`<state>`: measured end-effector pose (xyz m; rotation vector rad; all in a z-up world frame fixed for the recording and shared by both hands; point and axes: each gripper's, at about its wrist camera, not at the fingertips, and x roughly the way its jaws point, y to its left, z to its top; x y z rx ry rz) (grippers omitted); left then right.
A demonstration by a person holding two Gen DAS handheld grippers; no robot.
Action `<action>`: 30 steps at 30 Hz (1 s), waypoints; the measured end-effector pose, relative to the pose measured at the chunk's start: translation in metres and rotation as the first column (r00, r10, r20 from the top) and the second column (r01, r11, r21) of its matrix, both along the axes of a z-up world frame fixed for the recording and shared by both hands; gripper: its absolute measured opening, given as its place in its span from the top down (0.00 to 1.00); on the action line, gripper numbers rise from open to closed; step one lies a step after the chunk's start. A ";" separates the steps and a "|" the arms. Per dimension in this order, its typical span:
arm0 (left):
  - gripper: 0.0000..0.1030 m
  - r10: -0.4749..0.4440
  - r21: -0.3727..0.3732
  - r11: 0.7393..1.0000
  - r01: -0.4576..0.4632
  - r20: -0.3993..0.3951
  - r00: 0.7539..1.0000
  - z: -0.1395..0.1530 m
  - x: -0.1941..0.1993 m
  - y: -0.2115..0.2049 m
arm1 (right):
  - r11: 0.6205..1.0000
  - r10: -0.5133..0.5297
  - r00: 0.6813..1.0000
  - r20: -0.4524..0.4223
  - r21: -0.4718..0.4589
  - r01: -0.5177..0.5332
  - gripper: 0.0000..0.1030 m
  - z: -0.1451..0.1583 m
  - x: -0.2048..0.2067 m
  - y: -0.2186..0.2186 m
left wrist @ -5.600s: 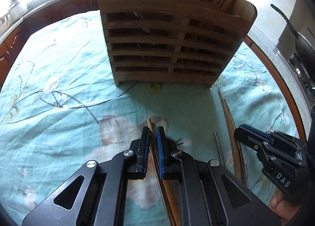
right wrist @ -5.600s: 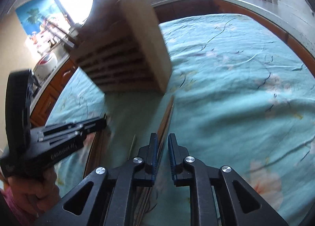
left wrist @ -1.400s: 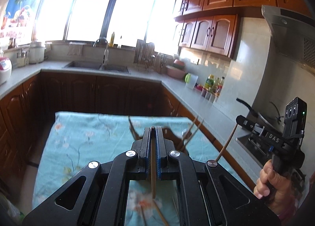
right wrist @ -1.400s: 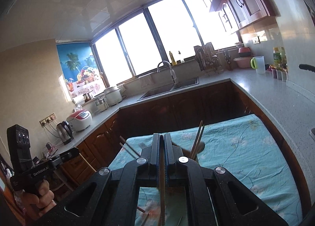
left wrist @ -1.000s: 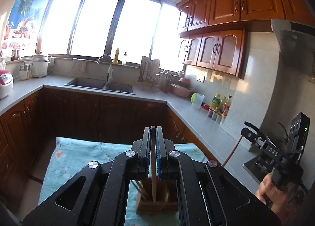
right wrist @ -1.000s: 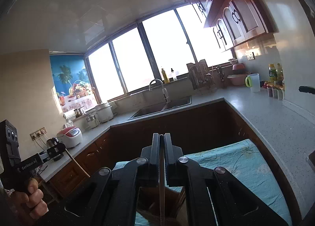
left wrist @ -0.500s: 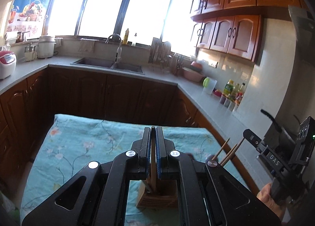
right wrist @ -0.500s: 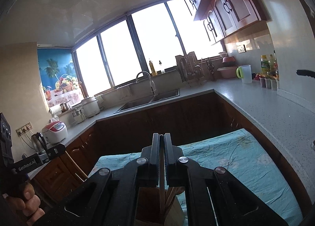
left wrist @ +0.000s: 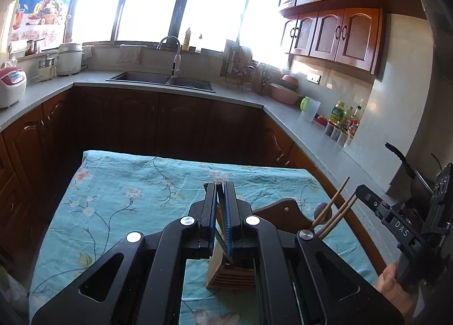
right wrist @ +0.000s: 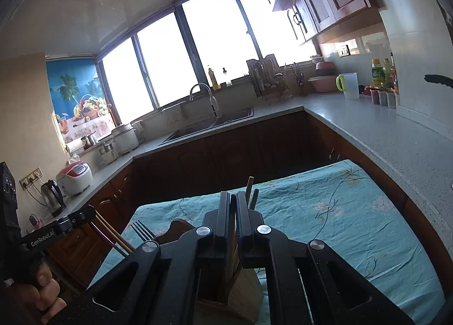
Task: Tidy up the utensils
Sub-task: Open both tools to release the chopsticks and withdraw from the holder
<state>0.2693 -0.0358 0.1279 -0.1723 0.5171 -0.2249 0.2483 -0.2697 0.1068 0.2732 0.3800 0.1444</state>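
Hovering over the slatted wooden utensil holder (left wrist: 230, 275) on the floral teal table (left wrist: 119, 200), the left tongs (left wrist: 220, 211) and right tongs (right wrist: 232, 220) each pinch a thin chopstick (left wrist: 218, 184); insertion remains (other utensils already stand inside).

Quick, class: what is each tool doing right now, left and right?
Left tool: shut on a chopstick, above the wooden holder.
Right tool: shut on a chopstick, above the holder.
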 end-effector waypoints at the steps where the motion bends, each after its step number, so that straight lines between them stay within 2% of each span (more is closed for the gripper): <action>1: 0.95 0.002 -0.001 1.000 -0.002 -0.002 1.000 0.000 0.000 0.000 | 1.000 0.002 1.000 -0.001 0.003 -0.002 0.96 0.000 0.000 -0.001; 4: 0.92 0.008 -0.021 1.000 -0.008 -0.026 1.000 0.001 0.002 0.002 | 1.000 0.007 1.000 -0.009 0.017 -0.007 0.91 0.001 0.001 -0.003; 6: 0.79 -0.002 -0.052 0.999 0.000 -0.029 1.000 0.003 0.001 0.004 | 1.000 0.008 1.000 -0.005 0.027 -0.008 0.87 0.001 0.000 -0.005; 8: 0.46 0.025 -0.063 0.998 -0.026 -0.007 1.000 0.008 -0.007 0.009 | 0.999 0.010 1.000 0.008 0.040 -0.010 0.65 0.005 -0.005 -0.007; 9: 0.42 0.038 -0.064 0.997 -0.038 0.010 0.999 0.011 -0.012 0.011 | 0.998 0.015 1.000 0.025 0.054 -0.016 0.46 0.008 -0.010 -0.009; 10: 0.37 0.050 -0.064 0.997 -0.048 0.026 0.998 0.014 -0.017 0.012 | 0.998 0.015 0.999 0.046 0.064 -0.018 0.38 0.011 -0.016 -0.010; 11: 0.29 0.057 -0.064 0.996 -0.055 0.036 0.998 0.017 -0.022 0.014 | 0.998 0.010 0.998 0.063 0.065 -0.014 0.36 0.015 -0.021 -0.012; 13: 0.16 0.075 -0.068 0.995 -0.072 0.054 0.996 0.020 -0.034 0.019 | 0.998 -0.001 0.996 0.086 0.069 -0.005 0.15 0.022 -0.032 -0.015; 16: 0.07 0.099 -0.062 0.994 -0.095 0.074 0.992 0.017 -0.052 0.027 | 0.997 -0.015 0.994 0.111 0.079 0.006 0.02 0.027 -0.049 -0.019; 22: 0.06 0.122 -0.042 0.992 -0.120 0.043 0.992 -0.004 -0.083 0.039 | 0.998 -0.010 0.994 0.107 0.065 0.003 0.01 0.019 -0.083 -0.019; 30: 0.06 0.150 -0.013 0.989 -0.150 -0.034 0.988 -0.043 -0.127 0.047 | 0.999 0.008 0.999 0.043 0.051 -0.011 0.01 -0.015 -0.125 -0.013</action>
